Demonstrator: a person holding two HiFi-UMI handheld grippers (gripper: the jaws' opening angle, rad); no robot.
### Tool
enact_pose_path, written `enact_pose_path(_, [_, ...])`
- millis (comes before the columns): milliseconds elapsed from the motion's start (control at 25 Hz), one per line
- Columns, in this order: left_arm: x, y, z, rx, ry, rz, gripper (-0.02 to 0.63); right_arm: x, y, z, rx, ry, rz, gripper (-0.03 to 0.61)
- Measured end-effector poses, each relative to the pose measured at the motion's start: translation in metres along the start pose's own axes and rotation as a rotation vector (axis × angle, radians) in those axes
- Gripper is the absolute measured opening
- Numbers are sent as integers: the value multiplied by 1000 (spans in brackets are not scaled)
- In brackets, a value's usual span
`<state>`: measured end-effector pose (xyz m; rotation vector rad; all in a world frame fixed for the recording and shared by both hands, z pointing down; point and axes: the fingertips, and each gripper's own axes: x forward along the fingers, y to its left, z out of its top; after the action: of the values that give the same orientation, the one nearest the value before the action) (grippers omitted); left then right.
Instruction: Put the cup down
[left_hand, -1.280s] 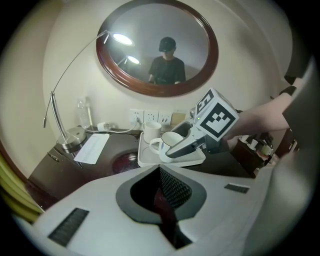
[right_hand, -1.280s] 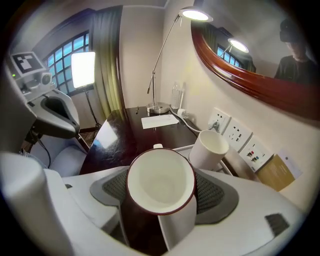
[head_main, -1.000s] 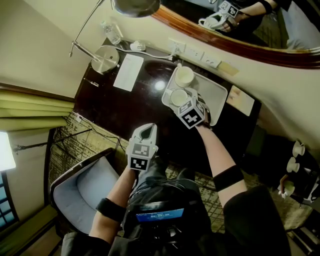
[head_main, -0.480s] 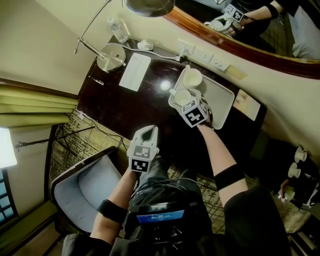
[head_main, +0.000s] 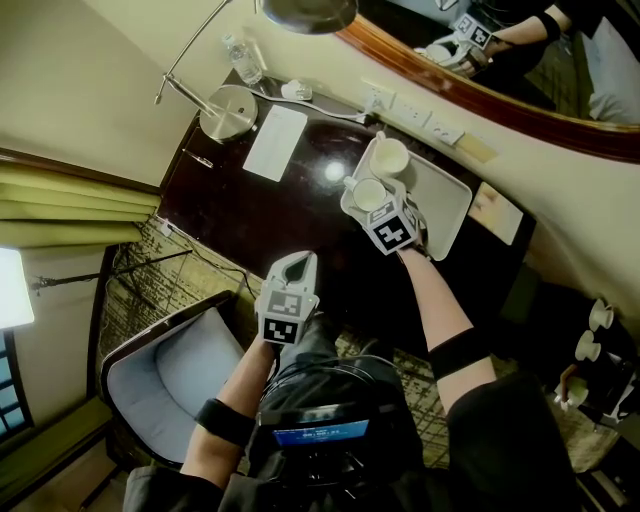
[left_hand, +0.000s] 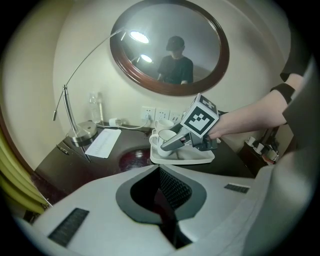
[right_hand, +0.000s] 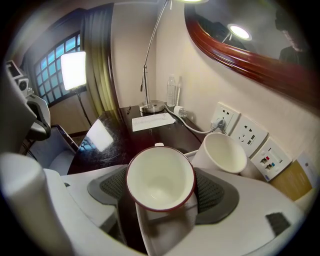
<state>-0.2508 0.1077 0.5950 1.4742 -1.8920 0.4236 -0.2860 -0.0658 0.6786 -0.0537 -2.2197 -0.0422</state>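
A white cup with a dark red rim (right_hand: 160, 180) stands upright at the near left corner of the white tray (right_hand: 165, 232). My right gripper (right_hand: 160, 189) reaches around it, one pad on each side. Its jaws have just been opening, and the pads no longer squeeze the cup. From the head view the cup (head_main: 368, 193) shows just ahead of the right gripper (head_main: 376, 203). A second white cup (head_main: 389, 157) stands behind it on the tray (head_main: 440, 205). My left gripper (head_main: 291, 268) hangs shut and empty over my lap; its own view shows the pads (left_hand: 172, 190) together.
The dark desk carries a metal desk lamp (head_main: 228, 112), a sheet of paper (head_main: 276, 143), a water bottle (head_main: 246, 60) and a cable to the wall sockets (head_main: 412, 112). A wood-framed mirror (head_main: 520, 75) hangs above. A grey armchair (head_main: 170, 375) stands at the lower left.
The right gripper, with the cup between its jaws, has sunk slightly onto the tray's near left corner. The left gripper has stayed where it was.
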Motion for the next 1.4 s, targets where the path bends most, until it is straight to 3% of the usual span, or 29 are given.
enact_pose_path(640, [-11,-29,8,5,-27,0,0,-61,5,-20,34,-49,-23,454])
enact_pose_path(720, [-14,-37,9,-5,-34,0,0,-77,8,-31,66,-53,-8,401])
enact_pose_path(880, [-18,-57,11,-7,-43,-1,0,-111,9,-50,113,-81,-7,371])
enact_pose_path(1120, [-25,-87,15,-14,-66,3,0,-168,4,-76,179,-131,-45,171])
enact_pose_path(1400, [-35,-101,20,-41,-92,44,0,-231,-6,-113,215,-181,-85,28])
